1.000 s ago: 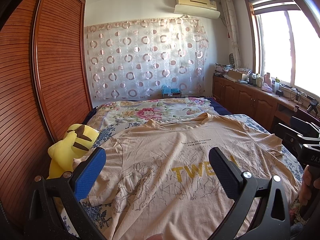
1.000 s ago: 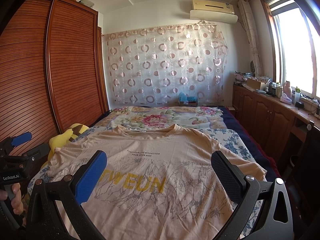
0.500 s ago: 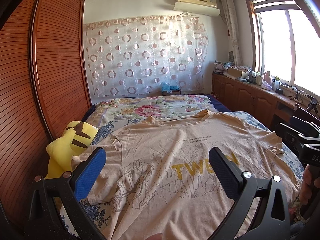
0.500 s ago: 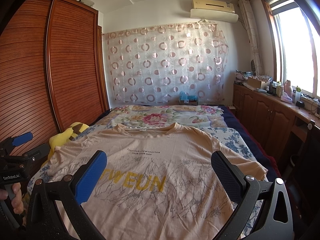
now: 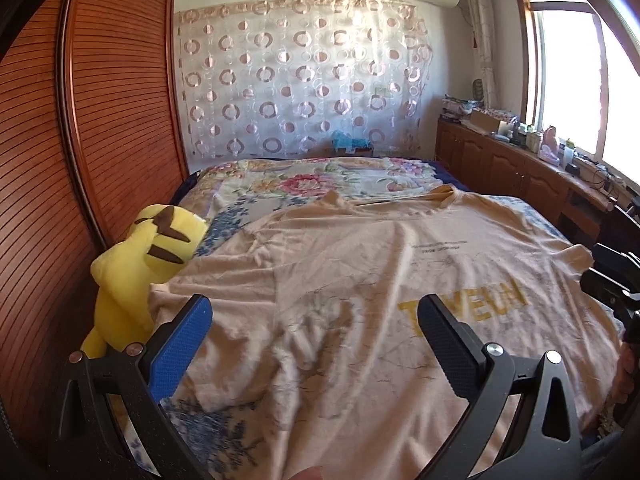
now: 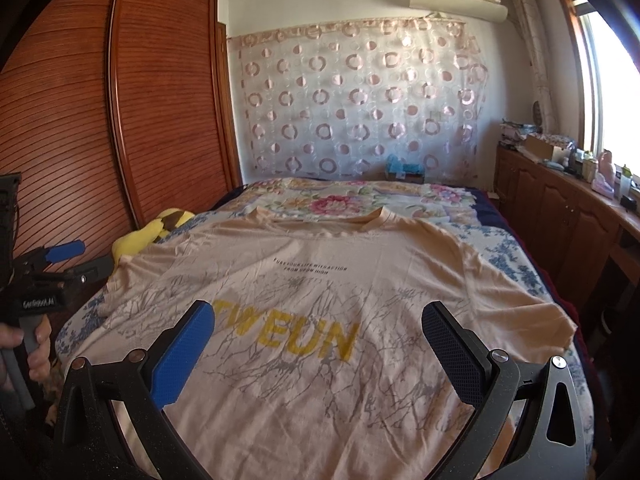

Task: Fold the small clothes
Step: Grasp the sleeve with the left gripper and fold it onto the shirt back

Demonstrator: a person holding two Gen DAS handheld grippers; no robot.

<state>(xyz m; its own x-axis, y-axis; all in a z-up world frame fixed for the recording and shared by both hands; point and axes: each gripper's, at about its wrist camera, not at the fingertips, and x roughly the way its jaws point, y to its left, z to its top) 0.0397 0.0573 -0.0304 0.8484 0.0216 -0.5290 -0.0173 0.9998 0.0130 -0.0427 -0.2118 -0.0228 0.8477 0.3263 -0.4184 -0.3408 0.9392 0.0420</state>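
Above T-shirt [image 6: 320,280]: both grippers' fingers [image 5: 180,344] [image 6: 184,348] spread wide, holding nothing.

The bed [image 6: 516,272] carries a blue-flowered sheet, with a floral quilt [image 6: 340,200] spread across its far end at 12 o'clock. A beige T-shirt [image 6: 320,300] printed with yellow letters lies face up at centre, collar toward 12 o'clock, its left side rumpled. A yellow plush toy [image 5: 136,272] rests at the 9 o'clock edge, touching the shirt's sleeve.
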